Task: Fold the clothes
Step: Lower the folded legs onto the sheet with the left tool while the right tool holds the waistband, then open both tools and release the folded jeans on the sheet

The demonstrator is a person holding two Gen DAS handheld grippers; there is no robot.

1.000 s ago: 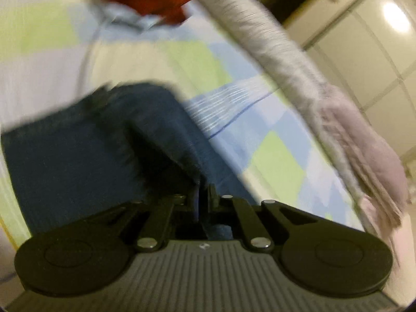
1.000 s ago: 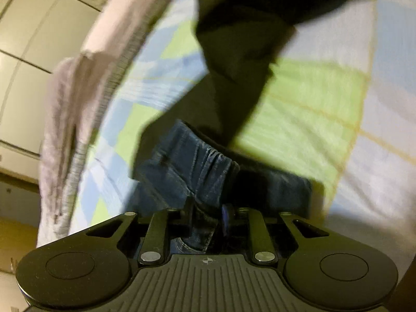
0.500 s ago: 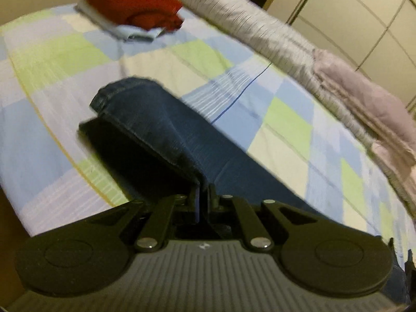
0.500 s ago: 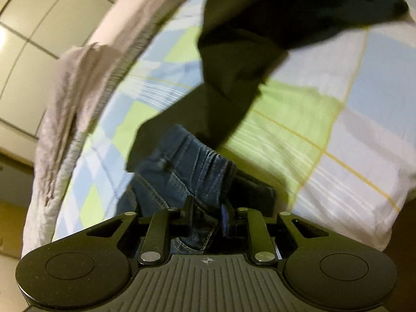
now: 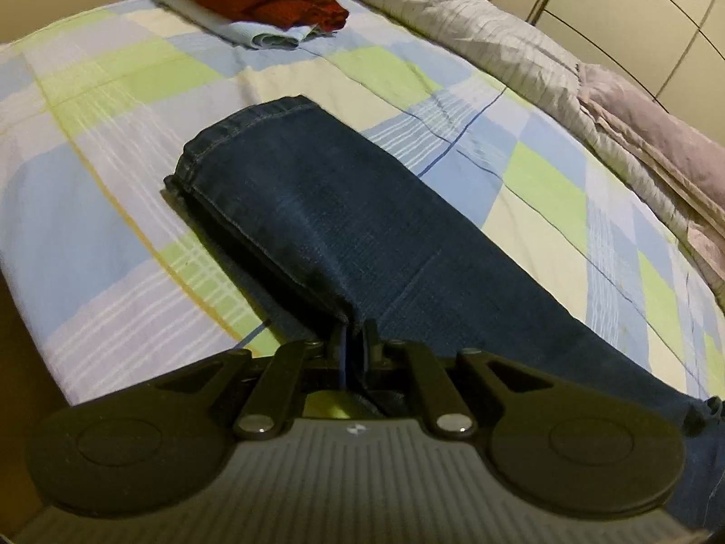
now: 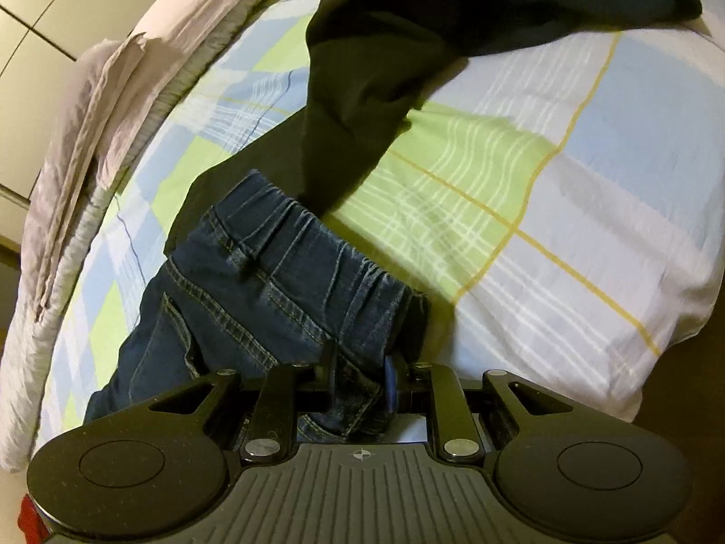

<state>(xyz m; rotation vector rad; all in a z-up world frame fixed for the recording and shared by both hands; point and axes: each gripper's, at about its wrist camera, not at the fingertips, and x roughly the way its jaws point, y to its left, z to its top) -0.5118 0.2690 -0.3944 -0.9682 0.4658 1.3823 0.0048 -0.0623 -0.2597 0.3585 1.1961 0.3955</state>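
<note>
The jeans lie lengthwise on the checked bedspread, legs laid one on the other, and each gripper pinches one end of the near edge. The left gripper holds the seam edge of the leg section between nearly closed jaws; those jaws have just been opening a little, yet denim still sits between the pads. Ahead of it the leg runs away to the hem, flat on the cover. The right gripper is clamped on a thick bunch of denim at the waist end, the gathered waistband just ahead of its fingers.

By the look of it, the step in hand is setting the halved jeans down straight, before folding them across their length. The left grip seems about to let go.

Next, I judge, the hem end needs to be picked up and carried over toward the waistband, so the left gripper must release and reach forward to the hem. The right one should keep the waist pinned, or smooth the bunched band first.

Far ahead of the left gripper sits a folded pile, red on pale blue. A black garment lies ahead of the right gripper, just beyond the waistband, apparently waiting its turn.
</note>
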